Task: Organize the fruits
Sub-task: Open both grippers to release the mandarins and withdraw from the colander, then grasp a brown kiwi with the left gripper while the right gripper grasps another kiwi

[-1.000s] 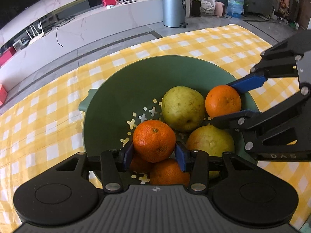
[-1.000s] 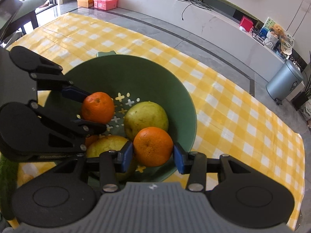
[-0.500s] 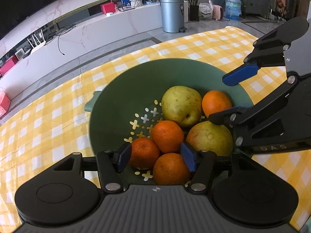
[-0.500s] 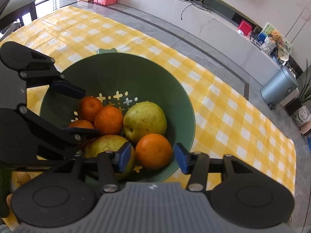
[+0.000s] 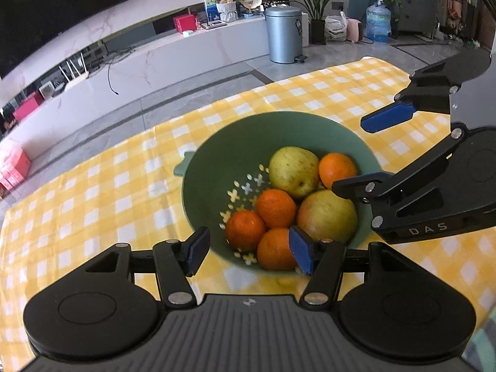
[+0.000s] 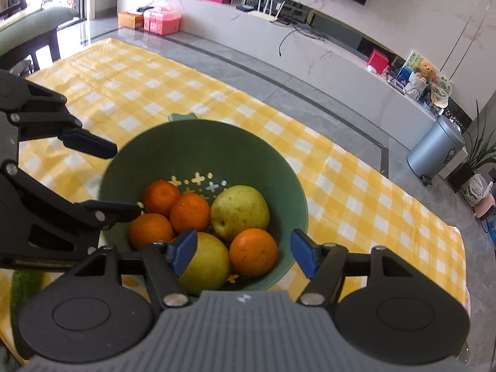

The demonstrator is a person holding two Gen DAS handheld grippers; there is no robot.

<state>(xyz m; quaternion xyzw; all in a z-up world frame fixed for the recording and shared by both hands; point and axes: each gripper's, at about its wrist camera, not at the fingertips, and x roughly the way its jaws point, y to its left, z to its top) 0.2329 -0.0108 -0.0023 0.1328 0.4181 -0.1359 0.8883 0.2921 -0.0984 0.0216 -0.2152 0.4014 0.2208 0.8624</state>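
Indoors, yellow checked tablecloth (image 5: 93,186), grey tiled floor (image 6: 325,99), silver bin (image 5: 283,38), television (image 5: 62,9).

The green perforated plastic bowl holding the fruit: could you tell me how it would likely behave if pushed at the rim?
The green perforated plastic bowl would probably slide rather than tip, since four oranges and two yellow-green pears weigh it down. The yellow checked tablecloth may bunch beneath it. The round fruit, lying loose, would likely roll and shift.
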